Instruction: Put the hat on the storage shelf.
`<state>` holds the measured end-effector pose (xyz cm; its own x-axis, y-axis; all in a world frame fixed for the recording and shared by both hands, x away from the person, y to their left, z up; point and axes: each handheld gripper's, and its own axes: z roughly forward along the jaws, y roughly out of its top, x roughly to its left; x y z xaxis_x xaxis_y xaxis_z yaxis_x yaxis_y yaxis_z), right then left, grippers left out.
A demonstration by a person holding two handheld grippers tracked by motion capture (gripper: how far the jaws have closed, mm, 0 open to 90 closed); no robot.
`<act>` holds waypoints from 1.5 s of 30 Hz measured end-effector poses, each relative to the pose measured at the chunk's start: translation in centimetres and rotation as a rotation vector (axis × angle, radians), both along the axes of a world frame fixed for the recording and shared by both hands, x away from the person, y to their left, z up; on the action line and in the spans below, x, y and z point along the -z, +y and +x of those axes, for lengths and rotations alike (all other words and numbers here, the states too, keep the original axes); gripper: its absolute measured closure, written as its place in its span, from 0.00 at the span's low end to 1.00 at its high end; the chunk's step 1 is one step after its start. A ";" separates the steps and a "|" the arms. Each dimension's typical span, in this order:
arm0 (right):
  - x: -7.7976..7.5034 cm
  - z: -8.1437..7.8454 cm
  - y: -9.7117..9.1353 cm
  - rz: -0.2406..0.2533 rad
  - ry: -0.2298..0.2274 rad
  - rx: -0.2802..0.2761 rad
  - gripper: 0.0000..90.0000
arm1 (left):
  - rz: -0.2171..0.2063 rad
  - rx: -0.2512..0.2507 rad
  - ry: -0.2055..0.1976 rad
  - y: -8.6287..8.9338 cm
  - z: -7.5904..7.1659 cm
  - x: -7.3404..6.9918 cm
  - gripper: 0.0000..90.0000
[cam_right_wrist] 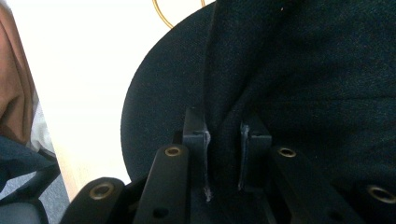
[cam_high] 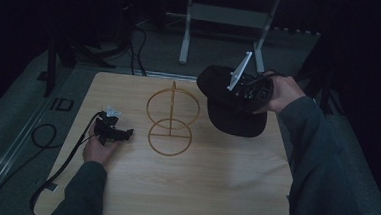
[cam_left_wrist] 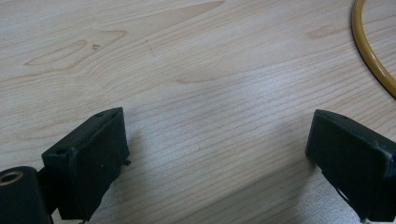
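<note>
Right gripper [cam_high: 244, 93] – pinching cap [cam_high: 231, 110], raised right of stand [cam_high: 171, 119], likely for hanging | left gripper [cam_high: 122, 132] – spread, idle on table [cam_high: 198, 188], near left

One cap [cam_high: 231, 102], dark, at about two o'clock on one wooden table [cam_high: 213, 189]; one wire stand [cam_high: 171, 117] near centre, built of two rings, one upright and one flat, joined by one post. Two grippers: left [cam_high: 119, 132] at nine o'clock, right [cam_high: 247, 91] at two o'clock, each with two jaws. Two hands, two sleeves, two cables in all, plus one grey plate on the right gripper and one metal frame beyond the table at twelve o'clock.
</note>
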<state>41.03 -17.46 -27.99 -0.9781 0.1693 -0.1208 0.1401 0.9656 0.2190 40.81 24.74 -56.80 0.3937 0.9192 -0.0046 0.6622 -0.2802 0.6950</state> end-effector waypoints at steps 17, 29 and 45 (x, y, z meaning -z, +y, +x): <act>-1.2 -0.4 2.1 0.012 -0.016 -0.048 0.86 | 0.000 0.000 0.000 0.0 0.0 0.0 0.06; -1.6 -0.6 3.5 0.013 -0.028 -0.064 0.86 | 0.000 0.000 0.000 0.0 0.0 0.0 0.06; -2.3 -0.8 4.6 0.019 -0.044 -0.089 0.86 | 0.000 0.000 0.000 0.0 0.0 0.0 0.06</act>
